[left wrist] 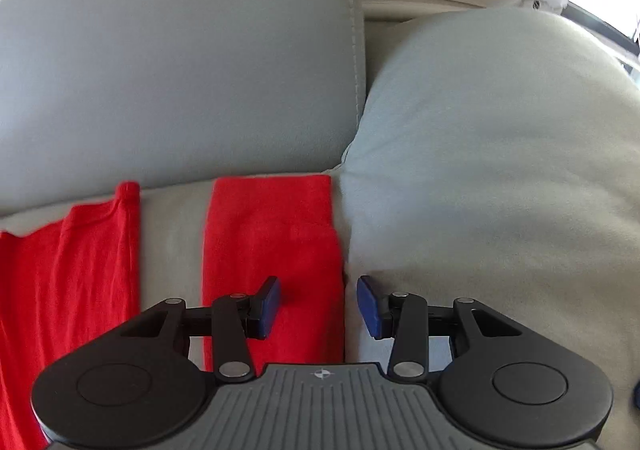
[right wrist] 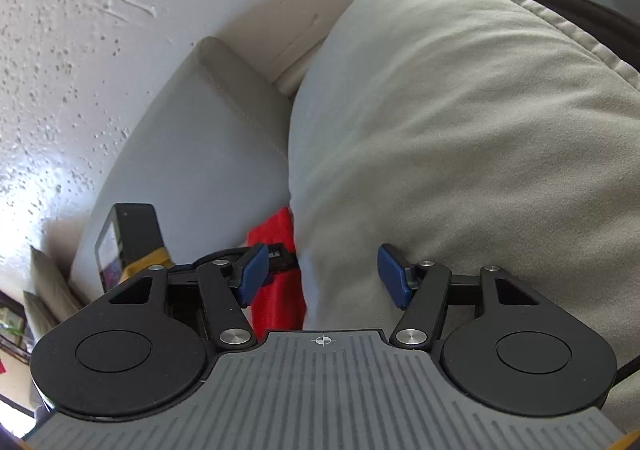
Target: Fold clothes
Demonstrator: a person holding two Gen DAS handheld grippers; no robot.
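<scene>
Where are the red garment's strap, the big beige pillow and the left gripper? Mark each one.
red garment's strap [left wrist: 268, 234]: left wrist view, middle of the wide right-hand strip.
beige pillow [left wrist: 500, 154]: left wrist view, its bulging front face.
left gripper [left wrist: 318, 304]: left wrist view, the gap midway between its blue fingertips; open.

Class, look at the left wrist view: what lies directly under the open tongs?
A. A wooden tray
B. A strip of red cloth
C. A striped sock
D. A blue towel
B: the left tongs stand open, holding nothing, over a red cloth strip lying flat on the grey cushion.
</scene>
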